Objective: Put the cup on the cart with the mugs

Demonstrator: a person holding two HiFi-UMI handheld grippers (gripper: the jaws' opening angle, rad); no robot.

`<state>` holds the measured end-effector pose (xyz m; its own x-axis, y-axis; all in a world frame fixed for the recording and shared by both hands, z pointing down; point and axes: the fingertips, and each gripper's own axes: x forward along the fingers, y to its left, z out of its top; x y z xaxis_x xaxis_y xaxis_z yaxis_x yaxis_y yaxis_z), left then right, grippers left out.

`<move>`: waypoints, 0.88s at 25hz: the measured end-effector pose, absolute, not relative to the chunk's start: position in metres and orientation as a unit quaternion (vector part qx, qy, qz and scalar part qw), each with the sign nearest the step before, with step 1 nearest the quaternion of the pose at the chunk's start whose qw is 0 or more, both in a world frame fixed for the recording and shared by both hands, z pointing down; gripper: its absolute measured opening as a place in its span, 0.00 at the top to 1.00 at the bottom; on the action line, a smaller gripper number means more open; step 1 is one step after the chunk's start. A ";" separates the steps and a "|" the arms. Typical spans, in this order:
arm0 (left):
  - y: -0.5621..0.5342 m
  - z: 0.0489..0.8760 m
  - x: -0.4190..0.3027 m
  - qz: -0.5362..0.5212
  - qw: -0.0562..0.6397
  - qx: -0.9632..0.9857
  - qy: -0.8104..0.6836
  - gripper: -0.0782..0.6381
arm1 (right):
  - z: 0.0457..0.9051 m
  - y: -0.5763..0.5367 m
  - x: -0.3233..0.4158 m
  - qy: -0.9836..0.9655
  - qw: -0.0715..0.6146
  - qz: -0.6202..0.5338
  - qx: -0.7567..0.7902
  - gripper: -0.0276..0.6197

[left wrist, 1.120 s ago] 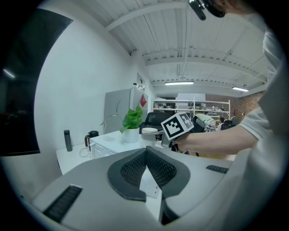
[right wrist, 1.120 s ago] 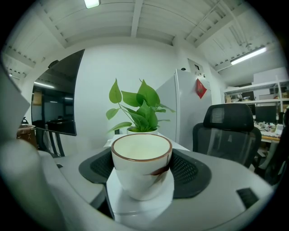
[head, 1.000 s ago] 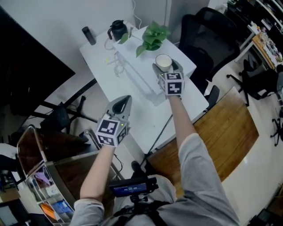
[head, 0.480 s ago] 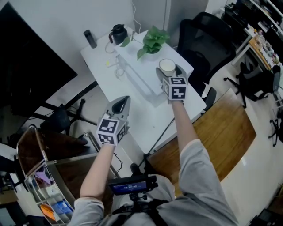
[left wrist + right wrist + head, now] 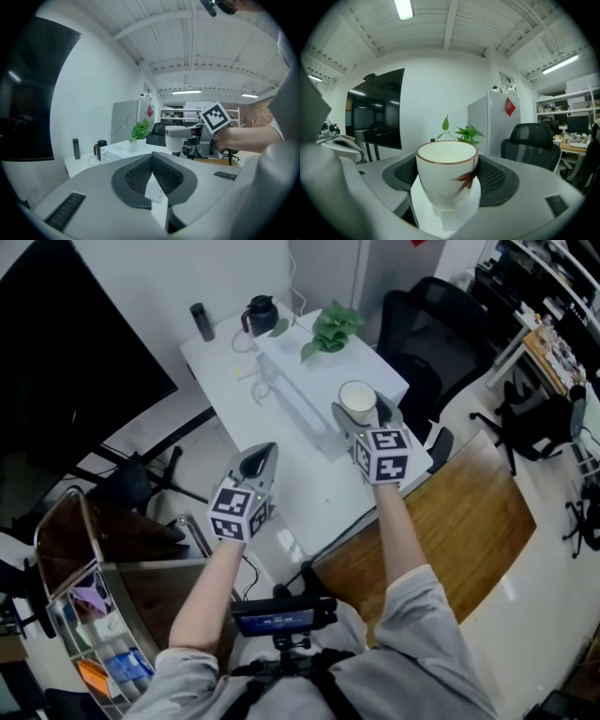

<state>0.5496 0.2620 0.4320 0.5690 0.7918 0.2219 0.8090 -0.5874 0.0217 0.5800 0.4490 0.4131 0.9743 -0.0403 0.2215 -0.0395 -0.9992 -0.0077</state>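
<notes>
While a white table (image 5: 291,507) spreads below and the cart (image 5: 66,540) waits at lower left, the right gripper (image 5: 364,411) pinches a ceramic cup (image 5: 447,180) by its walls, aloft over the table. The left gripper (image 5: 152,164) hangs pressed together, empty. Rigid, glazed and probably light, the cup looks slippery and breakable, and a firm mid-body hold suits it.

We hold both forearms stretched forward, side by side. Our left gripper (image 5: 259,459) sits nearer to us, its jaws together with nothing between them. Our right gripper (image 5: 364,414) reaches farther out, its jaws clamped on the upright cup (image 5: 447,180).
</notes>
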 end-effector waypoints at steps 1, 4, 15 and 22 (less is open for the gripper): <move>0.258 0.433 0.547 -0.105 0.042 -0.886 -0.450 0.88 | 0.411 0.443 0.575 0.026 0.004 -0.110 -0.994 0.36; 0.243 0.435 0.542 -0.105 0.049 -0.891 -0.439 0.88 | 0.406 0.425 0.562 0.045 0.010 -0.105 -0.993 0.36; 0.180 0.433 0.519 -0.103 0.053 -0.928 -0.355 0.88 | 0.409 0.351 0.553 0.153 -0.006 -0.102 -0.983 0.36; 0.112 0.425 0.496 -0.103 0.060 -0.950 -0.288 0.88 | 0.415 0.285 0.547 0.225 -0.005 -0.108 -0.968 0.36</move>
<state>0.4964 0.1122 0.4246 0.8126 0.5353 0.2306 0.5601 -0.8266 -0.0551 0.5470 0.2847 0.4147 0.8753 -0.4345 0.2123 -0.4368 -0.8987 -0.0387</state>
